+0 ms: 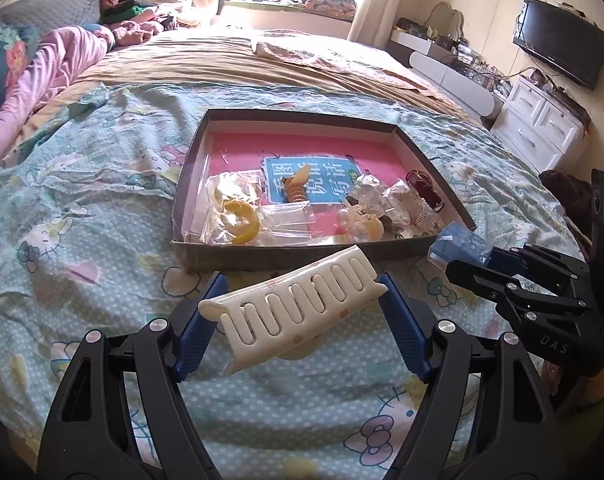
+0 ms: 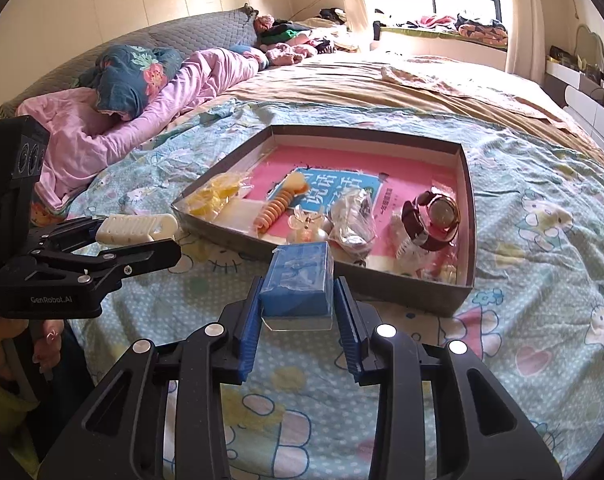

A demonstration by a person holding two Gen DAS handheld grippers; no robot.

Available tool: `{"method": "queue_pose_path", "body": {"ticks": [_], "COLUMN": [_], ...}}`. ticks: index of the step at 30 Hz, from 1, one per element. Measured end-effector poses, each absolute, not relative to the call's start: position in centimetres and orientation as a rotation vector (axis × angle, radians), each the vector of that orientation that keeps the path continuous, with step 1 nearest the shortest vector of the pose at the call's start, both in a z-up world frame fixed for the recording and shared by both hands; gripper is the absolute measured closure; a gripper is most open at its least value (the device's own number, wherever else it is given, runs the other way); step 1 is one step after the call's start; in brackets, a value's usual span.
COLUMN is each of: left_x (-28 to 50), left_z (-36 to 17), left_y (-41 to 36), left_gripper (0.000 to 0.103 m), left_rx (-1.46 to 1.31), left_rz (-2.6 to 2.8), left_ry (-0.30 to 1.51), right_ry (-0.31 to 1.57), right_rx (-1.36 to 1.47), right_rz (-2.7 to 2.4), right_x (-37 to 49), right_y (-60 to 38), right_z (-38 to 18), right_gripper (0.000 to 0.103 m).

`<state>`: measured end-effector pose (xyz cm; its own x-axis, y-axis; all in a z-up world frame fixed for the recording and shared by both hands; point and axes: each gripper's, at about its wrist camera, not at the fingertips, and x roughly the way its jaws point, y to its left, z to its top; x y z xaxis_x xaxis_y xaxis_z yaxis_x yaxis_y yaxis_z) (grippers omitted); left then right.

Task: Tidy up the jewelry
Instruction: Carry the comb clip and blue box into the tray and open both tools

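Above the bed's near edge, left gripper (image 1: 302,312) clamps a white toothed plastic hair claw (image 1: 298,300); right gripper (image 2: 296,300) clamps a blue wrapped box (image 2: 298,280). Carry both level toward twelve o'clock, clear the shallow dark cardboard tray's (image 2: 467,184) wall, then release.

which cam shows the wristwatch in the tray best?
Right wrist view: the wristwatch shows its round face and dark strap, unobstructed, at the tray's right side. The left wrist view catches only a dark reddish strap edge-on, with no face visible.

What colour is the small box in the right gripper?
Blue, in clear plastic wrap: the small box, best seen in the right wrist view.
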<state>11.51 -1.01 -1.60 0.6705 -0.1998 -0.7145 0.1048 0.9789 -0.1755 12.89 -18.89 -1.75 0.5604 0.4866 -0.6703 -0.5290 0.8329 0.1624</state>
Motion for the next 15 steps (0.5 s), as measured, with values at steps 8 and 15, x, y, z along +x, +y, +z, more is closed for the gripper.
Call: {"method": "queue_pose_path", "body": {"ticks": [8,15], "left_x": [12.5,14.3], "left_z": [-0.9,-0.7], "left_y": [-0.4,-0.5], "left_gripper": [0.034,0.034], "left_rx": [-0.138,-0.141], "left_rz": [-0.161,-0.159], "left_ry": [0.801,0.803], "right_ry": [0.74,0.715], "right_rx": [-0.062,-0.065], "right_rz": [0.611,0.605], "right_x": [13.8,15.0], "right_y": [-18.4,-18.0], "right_z": [-0.9,-0.4], "right_gripper": [0.07,0.07]}}
